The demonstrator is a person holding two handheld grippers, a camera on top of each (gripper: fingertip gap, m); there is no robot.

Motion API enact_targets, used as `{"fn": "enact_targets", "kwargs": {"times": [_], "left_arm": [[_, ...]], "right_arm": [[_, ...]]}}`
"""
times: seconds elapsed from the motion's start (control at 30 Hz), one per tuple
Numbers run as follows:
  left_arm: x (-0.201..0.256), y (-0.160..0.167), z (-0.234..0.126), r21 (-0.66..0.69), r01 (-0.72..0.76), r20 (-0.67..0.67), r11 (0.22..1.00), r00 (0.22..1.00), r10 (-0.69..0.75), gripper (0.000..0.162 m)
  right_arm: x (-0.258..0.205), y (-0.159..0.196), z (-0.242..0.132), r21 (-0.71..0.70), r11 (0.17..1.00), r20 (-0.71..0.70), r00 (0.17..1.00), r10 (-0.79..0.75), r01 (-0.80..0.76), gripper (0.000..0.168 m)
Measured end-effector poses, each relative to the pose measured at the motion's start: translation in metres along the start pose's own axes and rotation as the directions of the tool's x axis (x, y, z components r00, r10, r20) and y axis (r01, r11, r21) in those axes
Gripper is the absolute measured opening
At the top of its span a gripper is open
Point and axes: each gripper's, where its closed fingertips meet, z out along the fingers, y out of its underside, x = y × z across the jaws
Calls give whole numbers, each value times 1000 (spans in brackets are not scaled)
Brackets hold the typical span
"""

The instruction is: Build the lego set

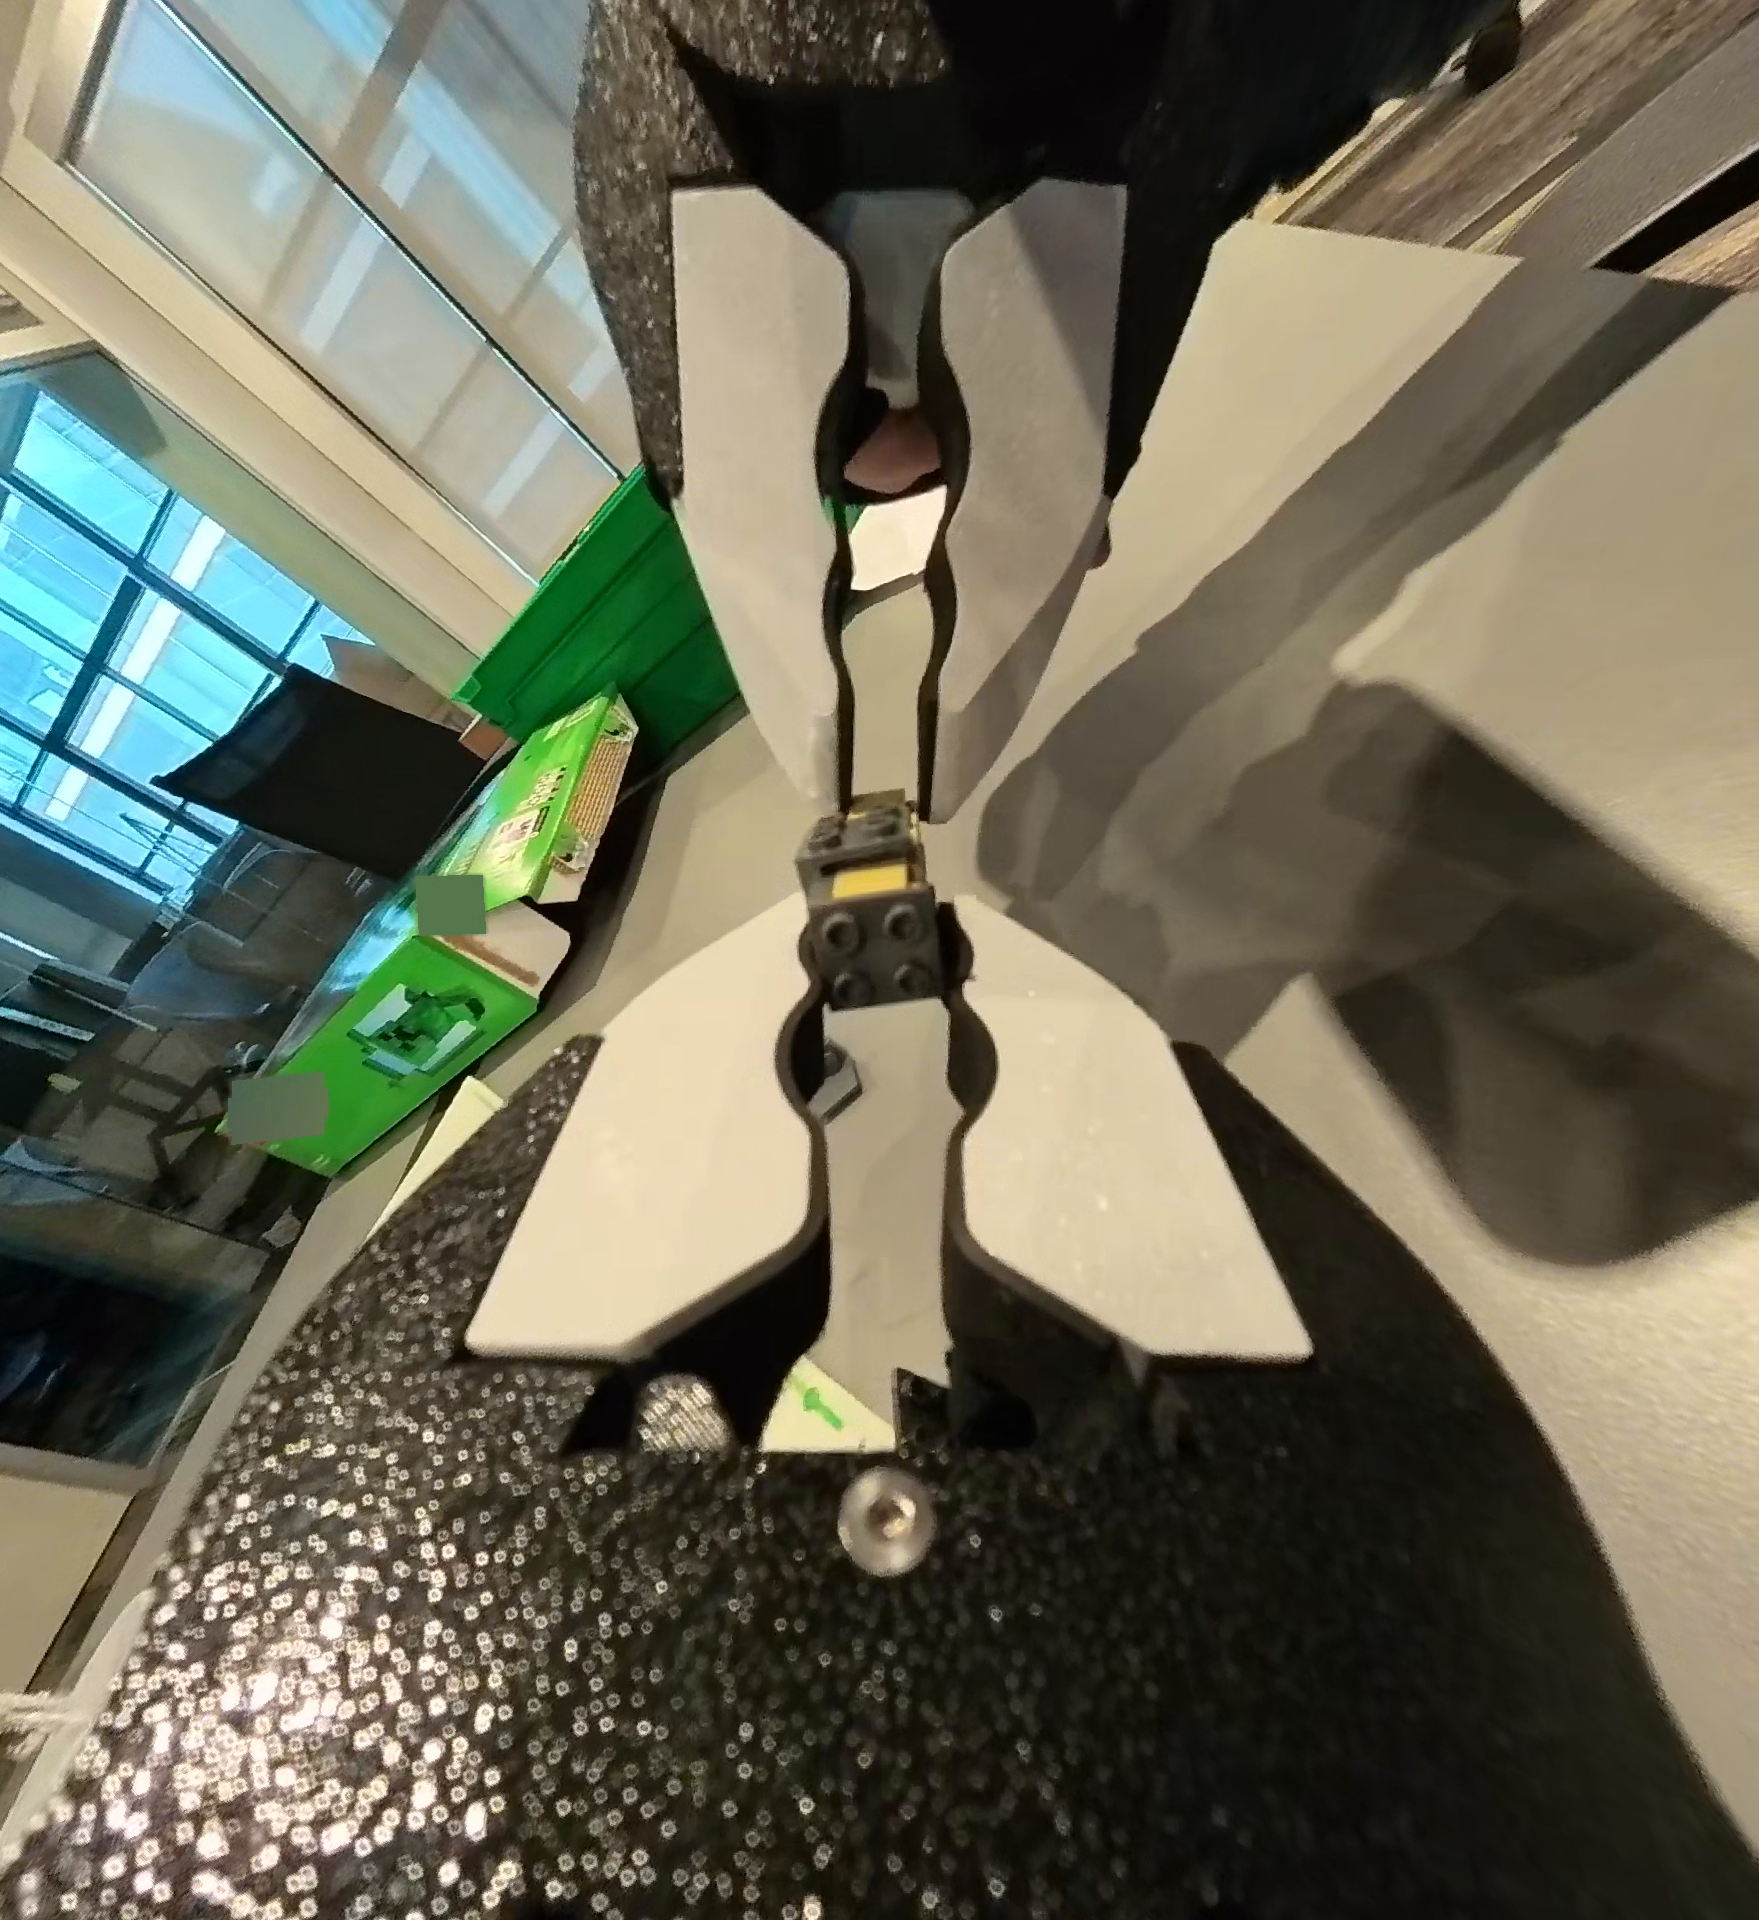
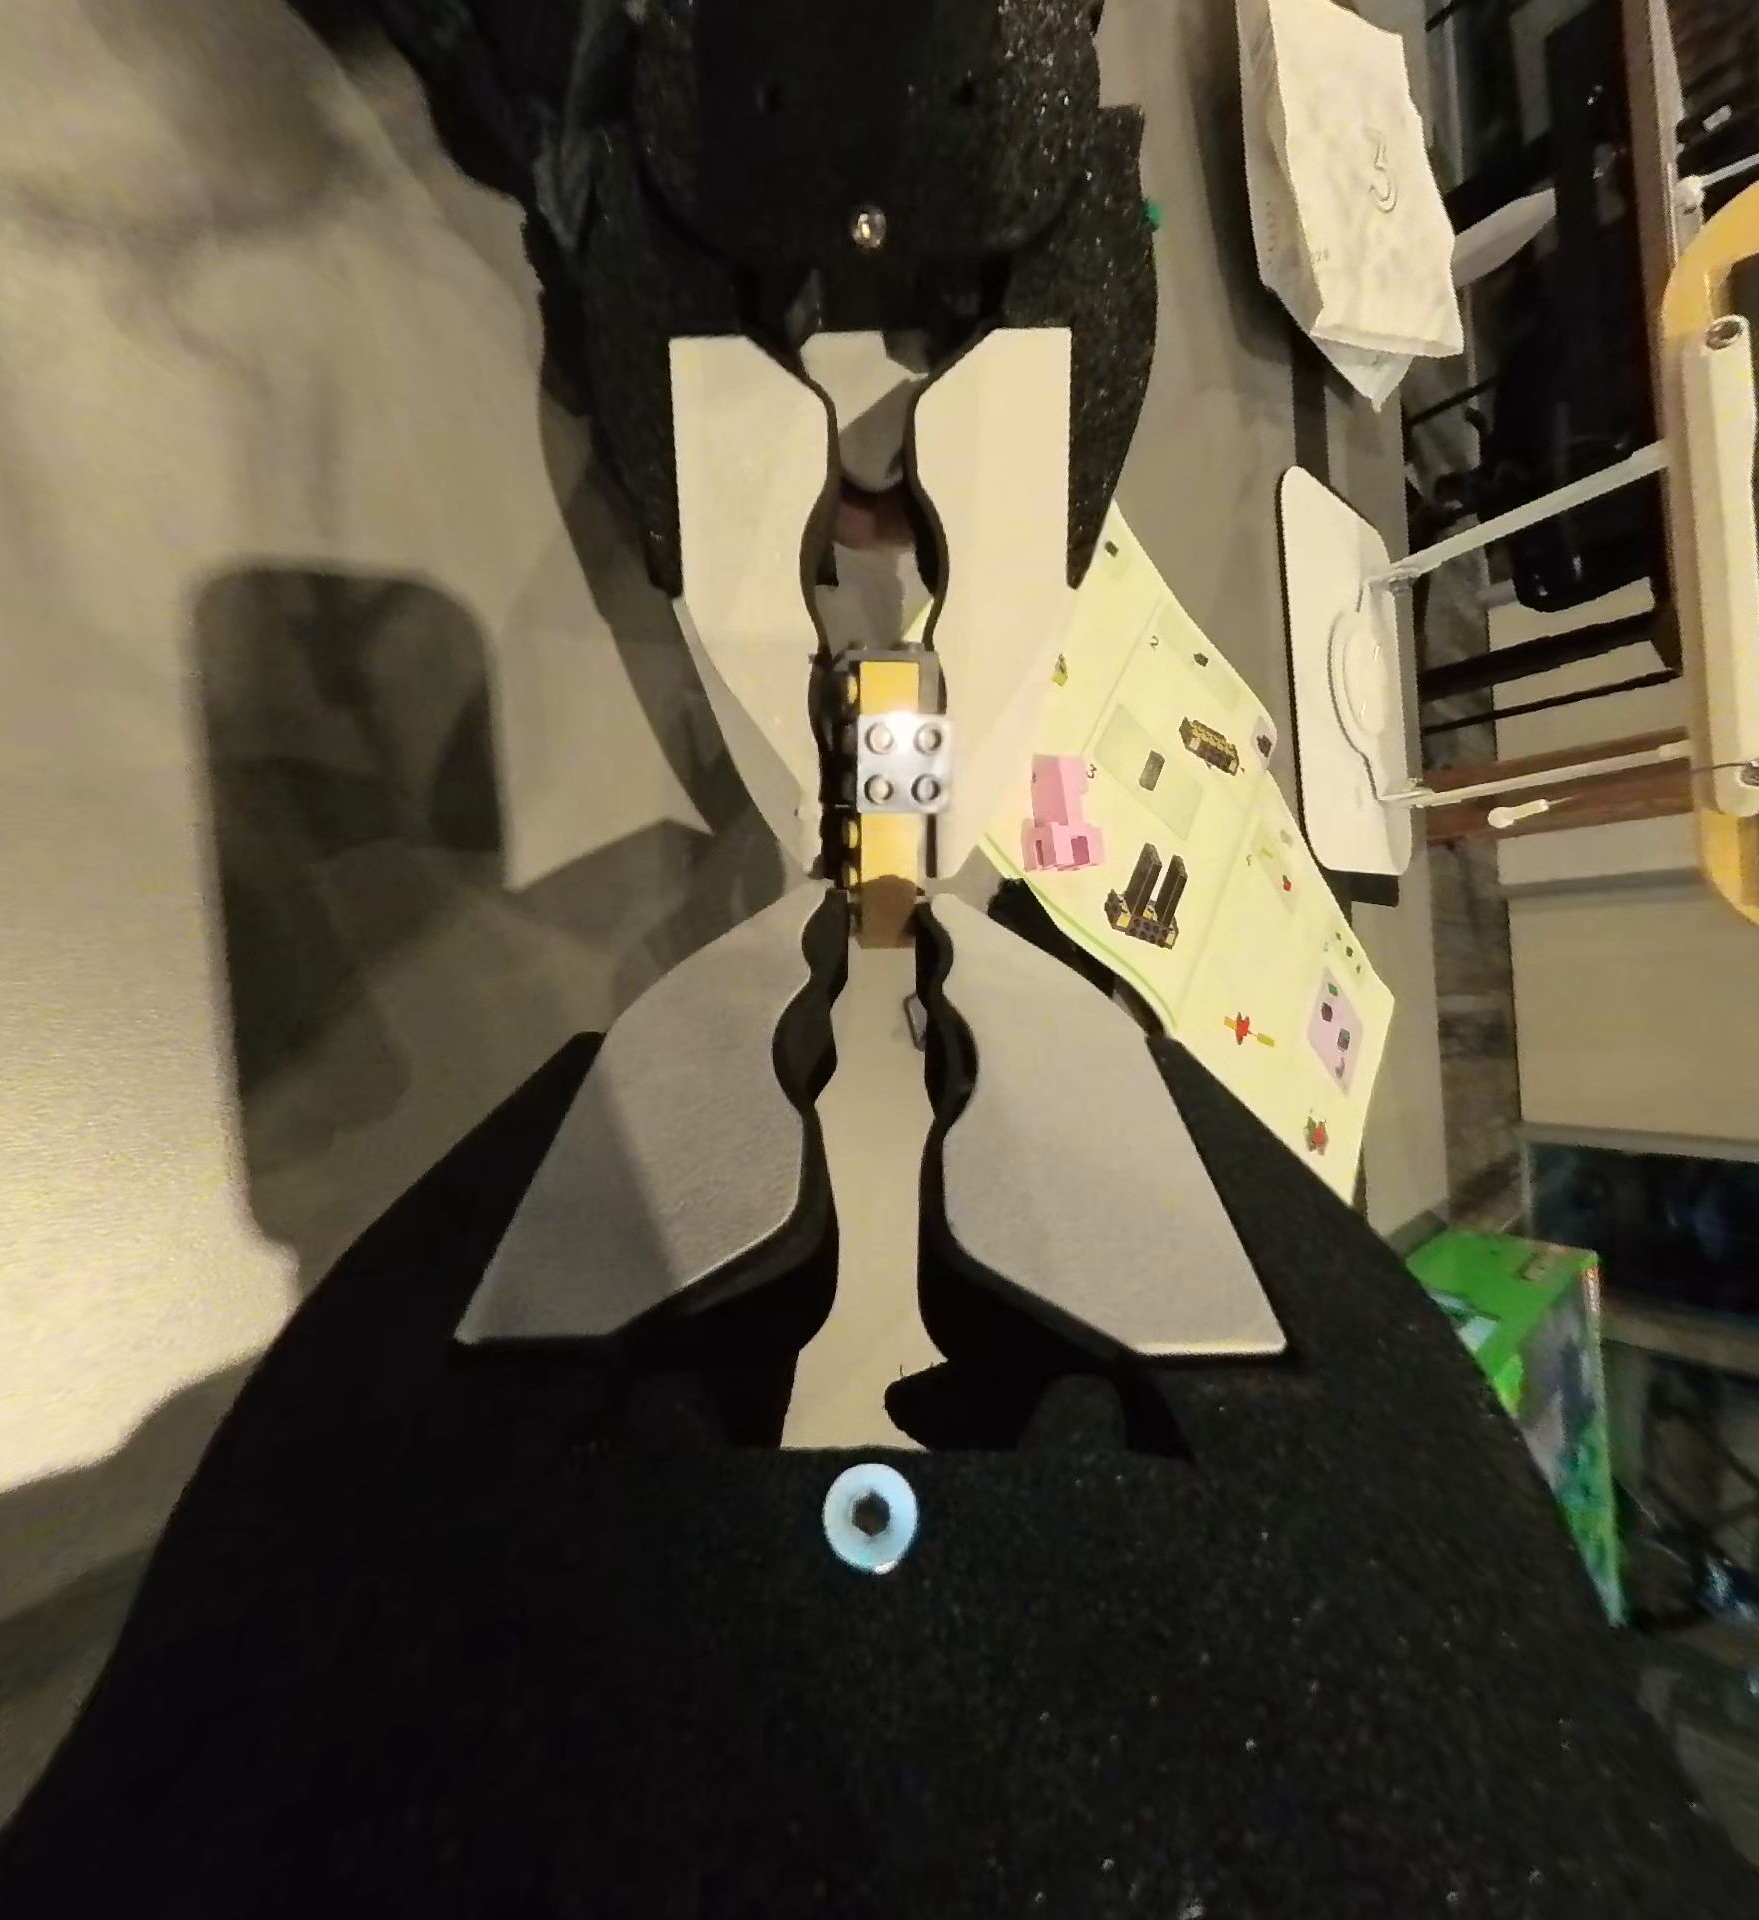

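Observation:
A small lego assembly [image 1: 870,883] of dark grey and yellow bricks hangs above the white table, held between my two grippers, which face each other tip to tip. In the left wrist view my left gripper [image 1: 880,940] is shut on its near end, a dark 2x2 brick [image 1: 875,961] with studs facing the camera. The right gripper [image 1: 880,808] comes in from the top and grips the far end. In the right wrist view my right gripper [image 2: 880,914] is shut on the yellow end of the assembly [image 2: 890,686], which carries a light grey 2x2 plate [image 2: 906,764]. The left gripper [image 2: 880,857] closes around its far part.
An open instruction booklet [image 2: 1197,831] lies at the right with a pink figure [image 2: 1057,821] on it. A small loose dark piece [image 1: 839,1075] lies on the table under the grippers. Green lego boxes [image 1: 407,1018], a green crate [image 1: 626,623] and a white paper bag [image 2: 1353,177] stand at the edges. The small loose dark piece [image 1: 839,1075] lies around 9 centimeters away from my left fingertips.

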Motion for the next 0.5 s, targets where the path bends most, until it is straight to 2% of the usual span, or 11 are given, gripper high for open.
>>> {"fn": "enact_targets", "kwargs": {"times": [0.5], "left_arm": [[1,-2,0,14,4,-14,1000,1000,-4,18]], "right_arm": [[-2,0,1,-4,1000,19,1000,-19,19,12]]}}
